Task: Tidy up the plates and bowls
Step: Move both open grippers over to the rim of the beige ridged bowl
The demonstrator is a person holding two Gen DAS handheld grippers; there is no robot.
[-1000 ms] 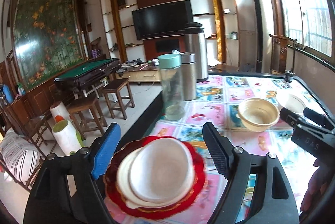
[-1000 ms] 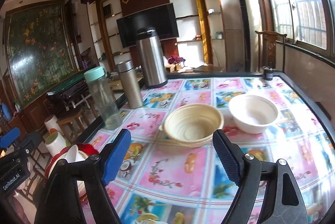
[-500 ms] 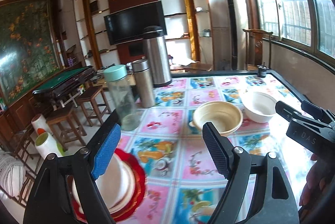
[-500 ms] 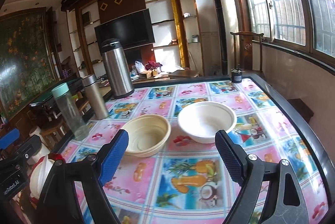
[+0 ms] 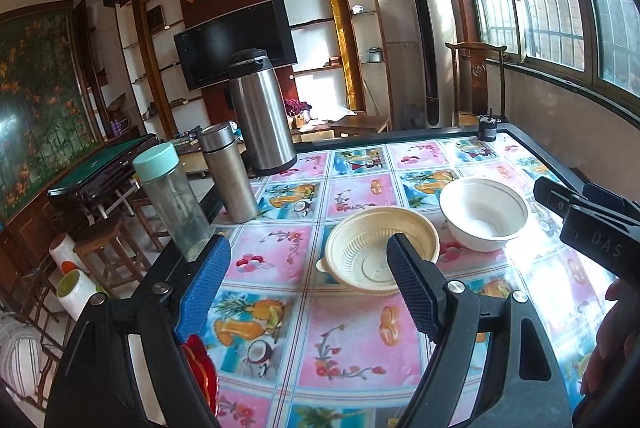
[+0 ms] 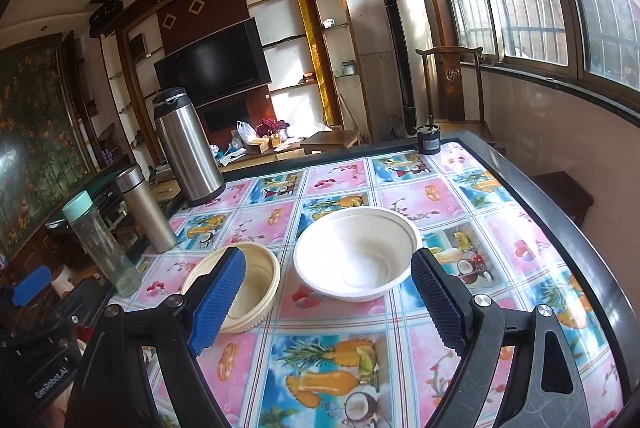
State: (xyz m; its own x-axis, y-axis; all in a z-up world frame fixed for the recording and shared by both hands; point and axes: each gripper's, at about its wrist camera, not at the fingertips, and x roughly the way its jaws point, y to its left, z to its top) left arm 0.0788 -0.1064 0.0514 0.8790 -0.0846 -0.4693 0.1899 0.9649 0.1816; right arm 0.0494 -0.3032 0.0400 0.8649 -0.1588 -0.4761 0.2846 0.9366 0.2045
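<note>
On the counter point(image 6: 516, 188), which is covered with a glossy fruit-and-flower patterned sheet, two round plastic bowls are set upright with their openings facing up; being round, neither shows a long axis. The cream ribbed plastic bowl point(image 5: 380, 248) stands to the left and slightly nearer, with a small tab projecting from its near-left rim. The white plastic bowl point(image 6: 356, 252) is placed just beside it on the right, a narrow gap being visible between them in the right wrist view. Both bowls are seen to hold nothing. At the near-left corner of the counter, only an edge of a red plate point(image 5: 200, 368) is shown behind the left finger.

The left hand-held gripper point(image 5: 308, 288) is held wide open above the counter with nothing between its blue-padded fingers; its right finger overlaps the near rim of the cream bowl in the picture, but contact cannot be told. The right hand-held gripper point(image 6: 328, 292) is likewise spread wide and grasps nothing, the white bowl being framed between its fingers just beyond the tips.

Along the far-left edge a clear bottle with a mint-green cap point(image 5: 172, 196), a slim steel flask point(image 5: 228, 172) and a tall steel thermos jug point(image 5: 260, 116) are lined up, well apart from the white bowl. A small black object point(image 6: 428, 140) is placed at the far right corner. No object lies between either gripper and the bowls.
</note>
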